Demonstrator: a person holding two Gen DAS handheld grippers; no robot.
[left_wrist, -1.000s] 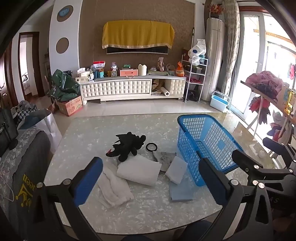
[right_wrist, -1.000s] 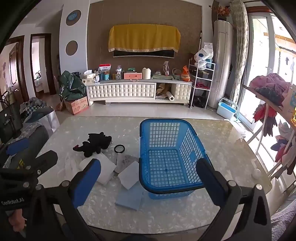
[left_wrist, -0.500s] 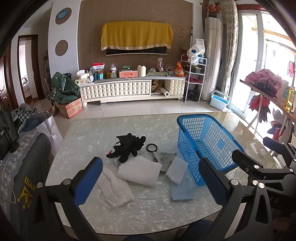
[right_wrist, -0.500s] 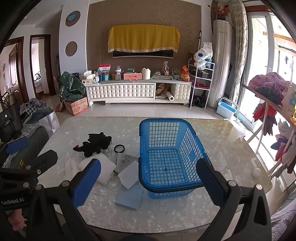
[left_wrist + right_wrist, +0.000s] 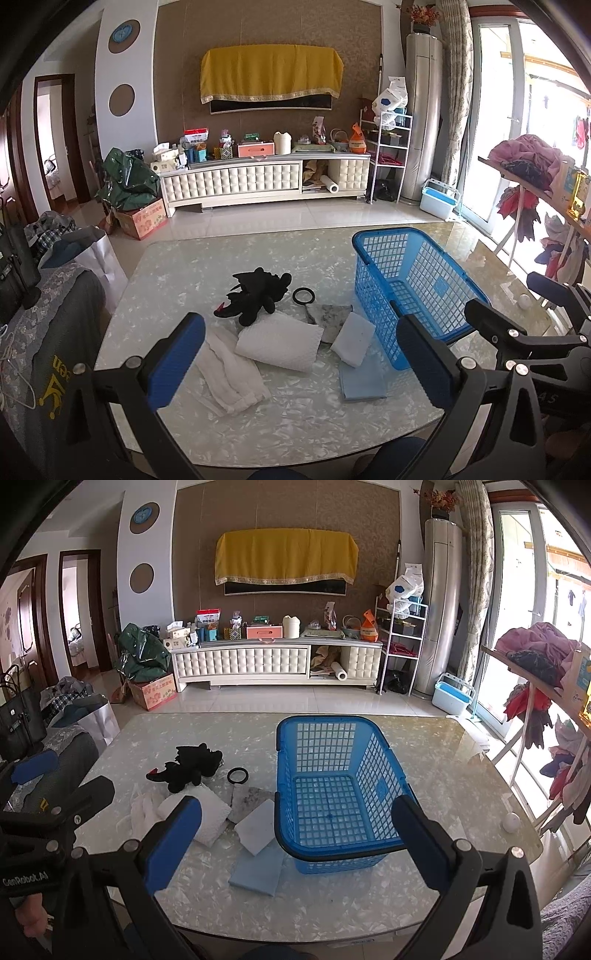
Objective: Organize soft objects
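A blue plastic basket (image 5: 413,288) (image 5: 332,786) stands empty on the marble table. Left of it lie a black plush toy (image 5: 256,293) (image 5: 190,768), a folded white towel (image 5: 279,345) (image 5: 212,814), a crumpled white cloth (image 5: 231,373), a grey cloth (image 5: 327,315), a white pad (image 5: 352,338) (image 5: 256,825), a light blue cloth (image 5: 362,376) (image 5: 258,869) and a black ring (image 5: 303,296) (image 5: 237,775). My left gripper (image 5: 301,363) is open and empty above the near table edge. My right gripper (image 5: 295,843) is open and empty before the basket.
The marble table (image 5: 295,424) has a small white ball (image 5: 511,821) near its right edge. A chair with grey fabric (image 5: 44,354) stands at the left. A clothes rack (image 5: 546,686) is at the right. A TV cabinet (image 5: 258,181) is far behind.
Both views have shifted very slightly; the grippers stay open and empty and the objects on the table have not moved.
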